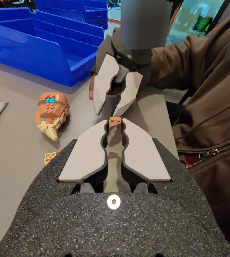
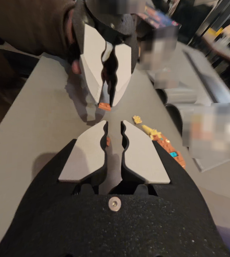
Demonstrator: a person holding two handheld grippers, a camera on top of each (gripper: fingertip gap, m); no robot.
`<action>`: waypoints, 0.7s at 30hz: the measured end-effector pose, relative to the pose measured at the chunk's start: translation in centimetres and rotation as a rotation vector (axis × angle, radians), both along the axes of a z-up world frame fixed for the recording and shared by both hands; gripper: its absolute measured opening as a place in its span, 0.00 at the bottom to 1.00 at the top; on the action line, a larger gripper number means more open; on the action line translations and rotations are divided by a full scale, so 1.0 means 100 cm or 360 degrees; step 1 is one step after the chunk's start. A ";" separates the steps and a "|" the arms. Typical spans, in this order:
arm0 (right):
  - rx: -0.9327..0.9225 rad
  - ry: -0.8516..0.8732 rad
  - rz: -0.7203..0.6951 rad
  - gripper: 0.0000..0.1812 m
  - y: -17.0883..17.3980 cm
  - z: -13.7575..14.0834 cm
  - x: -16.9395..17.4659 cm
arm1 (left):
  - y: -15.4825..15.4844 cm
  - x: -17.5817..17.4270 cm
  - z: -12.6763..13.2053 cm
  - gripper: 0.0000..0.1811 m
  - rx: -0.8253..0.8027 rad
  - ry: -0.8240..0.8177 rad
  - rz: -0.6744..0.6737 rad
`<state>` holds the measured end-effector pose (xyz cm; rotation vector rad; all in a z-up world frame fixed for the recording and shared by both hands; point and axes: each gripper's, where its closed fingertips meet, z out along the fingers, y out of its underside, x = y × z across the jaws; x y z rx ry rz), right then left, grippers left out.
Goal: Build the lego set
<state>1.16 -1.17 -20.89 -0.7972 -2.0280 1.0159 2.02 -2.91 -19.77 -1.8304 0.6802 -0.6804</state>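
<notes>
You are in the middle of fitting a small piece: your left gripper (image 1: pixel 115 121) is pinched narrowly on a small brown plate (image 1: pixel 115 121), which sits right at its fingertips in the centre of the left wrist view, and shows again just above centre of the right wrist view, gripped at those same tips (image 2: pixel 104 106). Your right gripper (image 2: pixel 114 121) faces it nose to nose, its tongs standing narrowly apart; a speck of brown (image 2: pixel 108 141) sits against the inner edge of its left finger (a second small piece, by the look of it, though I cannot tell whether it is gripped or merely lying below). The half-built brown and tan model (image 1: pixel 51 115) lies on its side on the grey table (image 1: pixel 14 159), at left of centre in the left wrist view, with two loose tan plates (image 1: pixel 49 157) just below it. Blue bins (image 1: pixel 42 45) fill the upper left. Next, I judge, you either join the two small pieces or carry the plate over to the model; whichever it is calls for squaring the studs before pressing, and steadying the model, which may roll. No readable brand or writing shows anywhere.
</notes>
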 end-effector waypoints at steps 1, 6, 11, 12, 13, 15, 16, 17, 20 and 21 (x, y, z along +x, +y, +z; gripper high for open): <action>0.0024 0.0073 -0.0007 0.09 0.002 0.005 -0.003 | 0.004 -0.003 0.003 0.09 -0.0013 -0.0026 0.0001; 0.0147 0.0382 -0.0040 0.09 0.016 0.026 -0.014 | 0.020 -0.013 0.006 0.09 -0.0046 -0.0022 -0.0030; 0.0383 0.0525 -0.0020 0.09 0.024 0.021 -0.018 | 0.031 -0.020 0.006 0.09 -0.0086 -0.0083 -0.0052; 0.0423 0.0540 -0.0024 0.09 0.027 0.019 -0.020 | 0.033 -0.021 0.007 0.09 -0.0096 -0.0100 -0.0055; 0.0447 0.0560 -0.0031 0.09 0.028 0.019 -0.021 | 0.034 -0.022 0.007 0.09 -0.0110 -0.0111 -0.0060; 0.0493 0.0593 -0.0027 0.09 0.030 0.019 -0.024 | 0.037 -0.025 0.006 0.09 -0.0131 -0.0096 -0.0070; 0.0526 0.0620 -0.0026 0.09 0.031 0.020 -0.025 | 0.037 -0.025 0.005 0.09 -0.0139 -0.0083 -0.0080; 0.0559 0.0637 -0.0018 0.08 0.031 0.020 -0.026 | 0.038 -0.025 0.005 0.09 -0.0149 -0.0074 -0.0090; 0.0643 0.0669 0.0009 0.08 0.030 0.017 -0.029 | 0.040 -0.024 0.002 0.09 -0.0172 -0.0061 -0.0105; 0.0665 0.0677 0.0021 0.07 0.029 0.016 -0.029 | 0.040 -0.024 0.001 0.09 -0.0181 -0.0061 -0.0110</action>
